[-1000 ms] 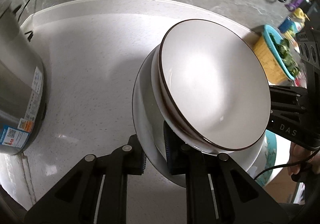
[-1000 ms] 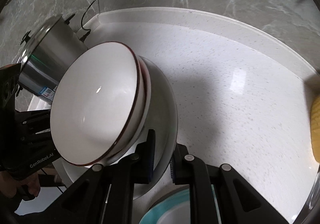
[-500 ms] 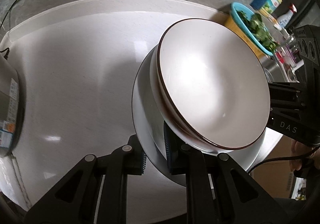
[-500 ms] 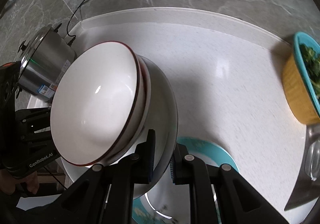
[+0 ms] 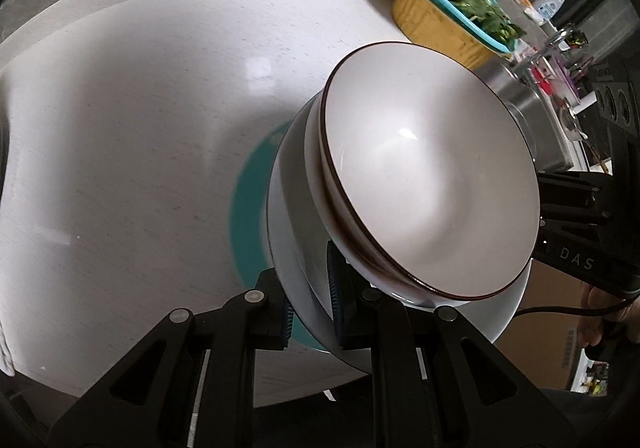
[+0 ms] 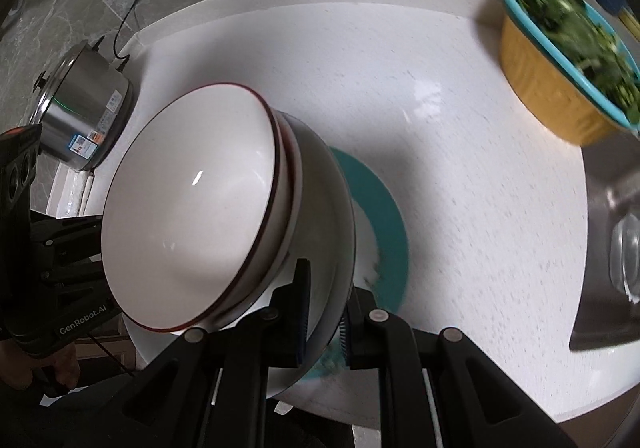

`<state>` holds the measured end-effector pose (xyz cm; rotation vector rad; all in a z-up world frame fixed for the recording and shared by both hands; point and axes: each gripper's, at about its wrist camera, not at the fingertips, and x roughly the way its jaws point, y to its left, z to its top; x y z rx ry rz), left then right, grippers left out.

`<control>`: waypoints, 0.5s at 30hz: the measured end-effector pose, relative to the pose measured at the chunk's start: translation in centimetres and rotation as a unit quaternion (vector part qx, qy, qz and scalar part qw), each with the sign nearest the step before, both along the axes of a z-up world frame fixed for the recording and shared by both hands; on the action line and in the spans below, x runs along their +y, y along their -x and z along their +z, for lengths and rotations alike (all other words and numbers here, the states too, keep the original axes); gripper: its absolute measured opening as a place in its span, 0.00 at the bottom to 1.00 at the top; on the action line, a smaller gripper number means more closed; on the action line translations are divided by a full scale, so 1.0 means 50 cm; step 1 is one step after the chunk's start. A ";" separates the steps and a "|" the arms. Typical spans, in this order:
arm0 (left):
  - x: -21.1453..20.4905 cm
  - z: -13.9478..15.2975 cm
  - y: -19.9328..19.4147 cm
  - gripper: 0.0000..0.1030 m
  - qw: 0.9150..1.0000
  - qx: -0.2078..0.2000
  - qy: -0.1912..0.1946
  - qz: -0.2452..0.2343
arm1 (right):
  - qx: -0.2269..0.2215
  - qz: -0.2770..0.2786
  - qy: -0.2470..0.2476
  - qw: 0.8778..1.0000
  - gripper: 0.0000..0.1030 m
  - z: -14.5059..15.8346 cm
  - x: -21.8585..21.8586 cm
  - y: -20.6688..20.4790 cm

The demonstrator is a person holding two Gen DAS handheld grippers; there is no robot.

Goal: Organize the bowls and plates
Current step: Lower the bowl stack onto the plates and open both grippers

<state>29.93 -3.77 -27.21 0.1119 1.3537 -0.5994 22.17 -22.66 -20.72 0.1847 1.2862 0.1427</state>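
A stack hangs in the air between both grippers: a large white bowl (image 5: 296, 232) at the bottom with two brown-rimmed white bowls (image 5: 432, 184) nested in it. My left gripper (image 5: 310, 298) is shut on the large bowl's near rim. On the opposite side my right gripper (image 6: 326, 308) is shut on the same bowl's rim (image 6: 332, 248). The brown-rimmed bowls (image 6: 188, 232) fill the left of the right wrist view. Below the stack a teal-rimmed plate (image 6: 380, 208) lies on the white counter, mostly hidden in the left wrist view, where only its teal edge (image 5: 248, 208) shows.
A yellow tub with a teal colander of greens (image 6: 560, 68) stands at the counter's back right, next to a steel sink (image 6: 612, 240). A steel pot (image 6: 80, 120) with a cord sits at the back left. Bottles (image 5: 552, 0) stand beyond the tub. A hand (image 6: 60, 364) holds the other gripper.
Both grippers carried the bowl stack to the right along the counter. The steel pot slid out of the left wrist view, and the teal plate and the tub of greens came in.
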 end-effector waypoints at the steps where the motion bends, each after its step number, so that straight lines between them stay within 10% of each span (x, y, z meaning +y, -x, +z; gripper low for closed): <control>1: -0.009 -0.003 0.011 0.12 1.000 0.001 -0.001 -0.001 | 0.001 -0.001 0.001 1.000 0.14 -0.002 -0.005 0.004; 15: -0.010 -0.081 0.026 0.12 1.000 -0.017 -0.020 0.006 | 0.007 0.006 0.012 1.000 0.14 -0.079 -0.005 0.002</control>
